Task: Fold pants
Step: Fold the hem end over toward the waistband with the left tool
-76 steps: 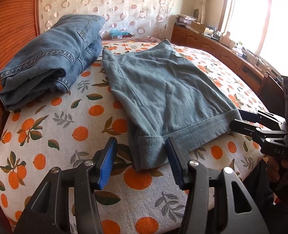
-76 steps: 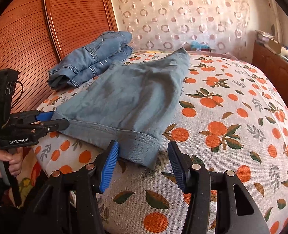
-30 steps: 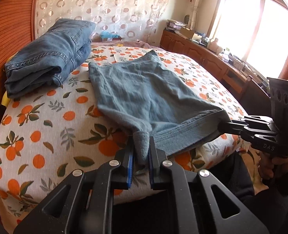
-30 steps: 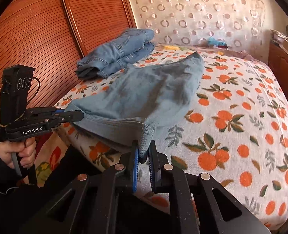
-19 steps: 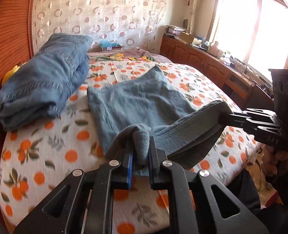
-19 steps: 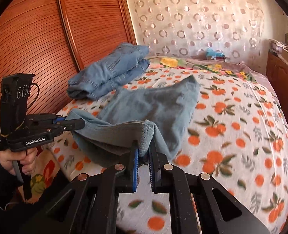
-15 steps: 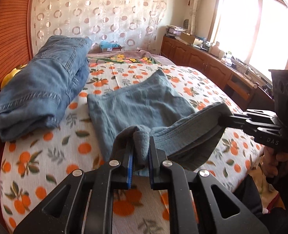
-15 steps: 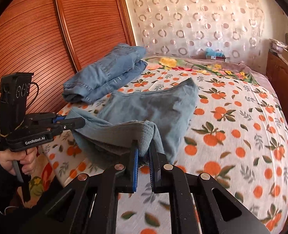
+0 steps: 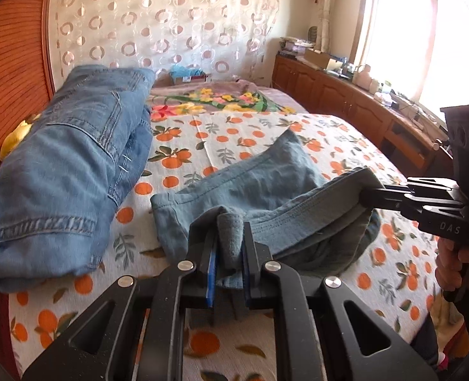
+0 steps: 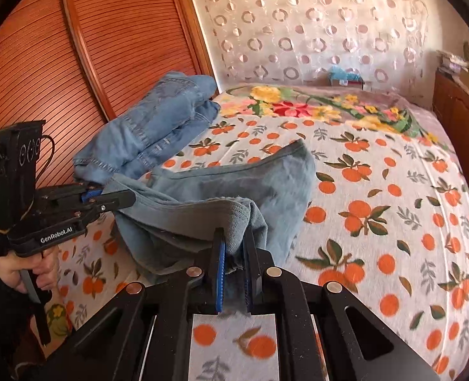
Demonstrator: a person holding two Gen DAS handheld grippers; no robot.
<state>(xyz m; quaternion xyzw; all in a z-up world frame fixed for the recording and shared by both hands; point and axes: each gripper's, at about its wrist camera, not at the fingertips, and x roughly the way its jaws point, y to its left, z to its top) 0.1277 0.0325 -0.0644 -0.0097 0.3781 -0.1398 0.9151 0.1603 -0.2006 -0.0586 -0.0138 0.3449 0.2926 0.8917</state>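
Grey-blue pants [image 9: 256, 181] [image 10: 234, 184] lie on the bed, their near hem lifted and carried over the rest of the cloth. My left gripper [image 9: 229, 238] is shut on the hem's left corner, a wad of cloth bulging between its blue pads. My right gripper [image 10: 236, 238] is shut on the hem's right corner. The hem hangs in a sagging band between the two. From the left wrist view the right gripper [image 9: 366, 195] shows at the right; from the right wrist view the left gripper [image 10: 120, 198] shows at the left, held by a hand [image 10: 28, 270].
A folded stack of blue jeans [image 9: 63, 171] [image 10: 152, 127] lies at the bed's left, by a ribbed wooden wall [image 10: 75, 47]. The orange-print bedsheet [image 10: 393, 206] spreads to the right. A floral blanket [image 9: 215, 100] lies at the far end. Wooden cabinets [image 9: 345, 101] run under the window.
Both grippers have carried the pants' hem up off the sheet and forward over the far part of the pants. The cloth now doubles under the hem. The jeans stack looks nearer.
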